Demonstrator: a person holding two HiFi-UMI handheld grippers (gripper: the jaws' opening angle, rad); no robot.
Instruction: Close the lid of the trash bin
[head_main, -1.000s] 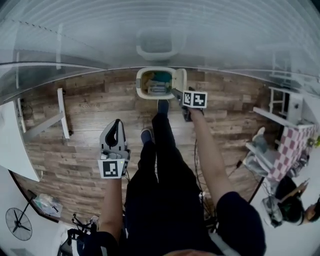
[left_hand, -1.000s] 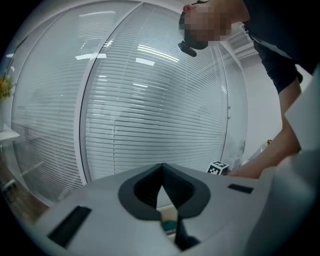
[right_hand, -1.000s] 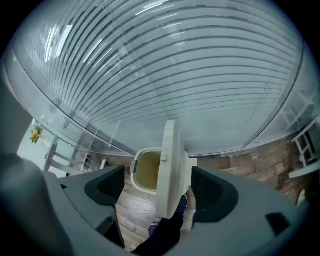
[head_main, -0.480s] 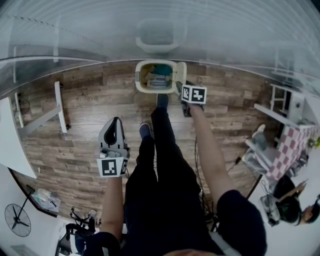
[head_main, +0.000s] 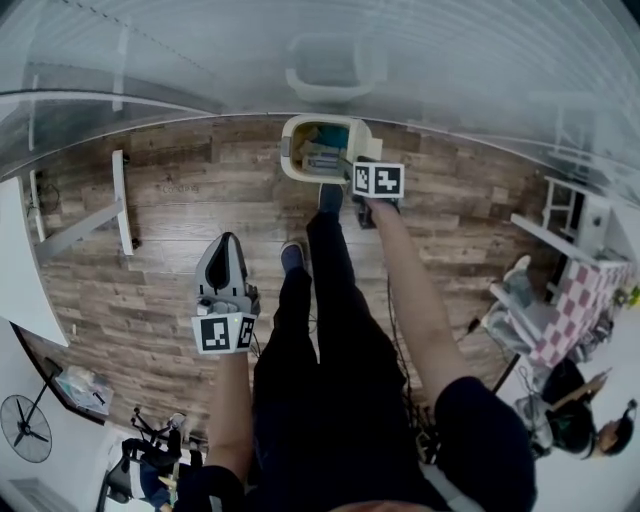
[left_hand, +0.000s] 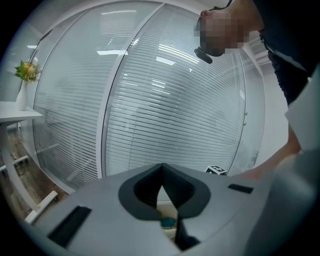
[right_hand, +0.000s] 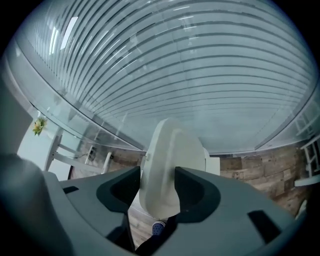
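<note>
The right gripper (right_hand: 157, 174) has the raised cream plastic lid (right_hand: 172, 145) between its two grey jaws, which touch it on either side and are easing open. The left gripper (left_hand: 161, 167) hangs with its jaw tips brought together and nothing between them. In the head view the small cream oval trash bin (head_main: 289, 150) stands on the brown wood-plank floor (head_main: 180, 220) at twelve o'clock from the person's dark shoes (head_main: 329, 196), against the curved glass wall with white blinds (head_main: 450, 80); its mouth is uncovered, the lid stands up from its three o'clock edge, and the left gripper is well apart at its seven o'clock.
</note>
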